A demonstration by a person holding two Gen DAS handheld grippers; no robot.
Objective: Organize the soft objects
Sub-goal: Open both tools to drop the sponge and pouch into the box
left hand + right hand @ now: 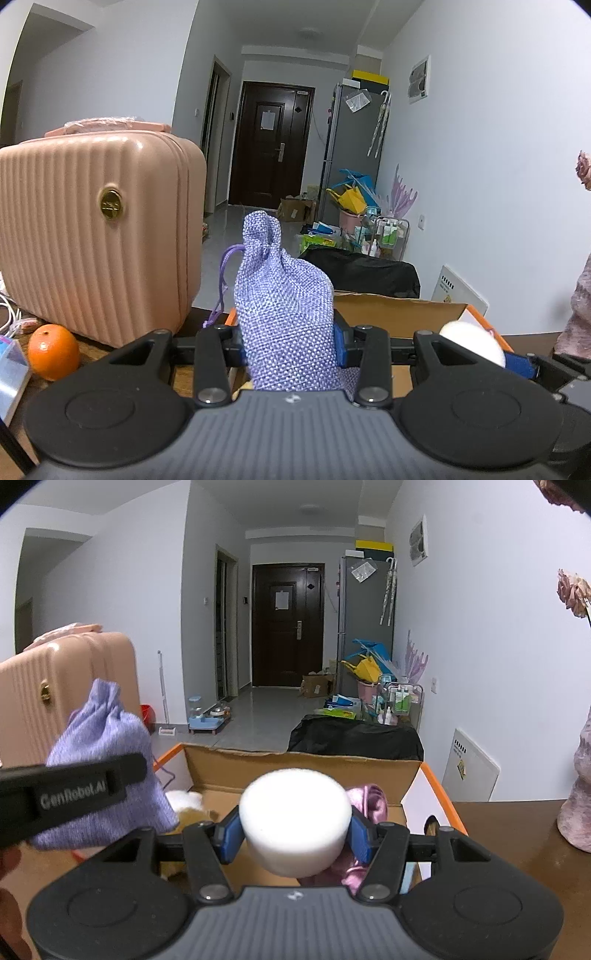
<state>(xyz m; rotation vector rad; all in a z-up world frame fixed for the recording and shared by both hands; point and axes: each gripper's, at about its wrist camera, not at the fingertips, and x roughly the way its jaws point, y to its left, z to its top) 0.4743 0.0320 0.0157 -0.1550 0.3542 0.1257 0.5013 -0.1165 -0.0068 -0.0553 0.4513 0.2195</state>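
Left hand-held gripper [290, 345]: I have its blue pads pinching the lower part of a lilac woven drawstring pouch [282, 295], which stands upright between them, gathered neck on top and purple cord hanging down its left side.
Right hand-held gripper [295, 836]: I see it clamped on a white foam puff [295, 816], a squat round cylinder, one pad on each side.
Cardboard box [303, 771]: open-topped with orange edging, just ahead of both grippers; in the right wrist view the puff sits over its opening and the pouch over its left edge.
Inside the box: a pink satin cloth [371, 805] to the right behind the puff, and something white and tan and fluffy [188, 806] to the left; I cannot tell what that is.
Pink suitcase [99, 236]: ribbed, upright on the tabletop [509, 834], left of the box.
Orange [53, 350]: on the tabletop, just in front of the suitcase's lower left corner.
Pink mottled vase [578, 801]: on the tabletop, far right, well apart from the box.
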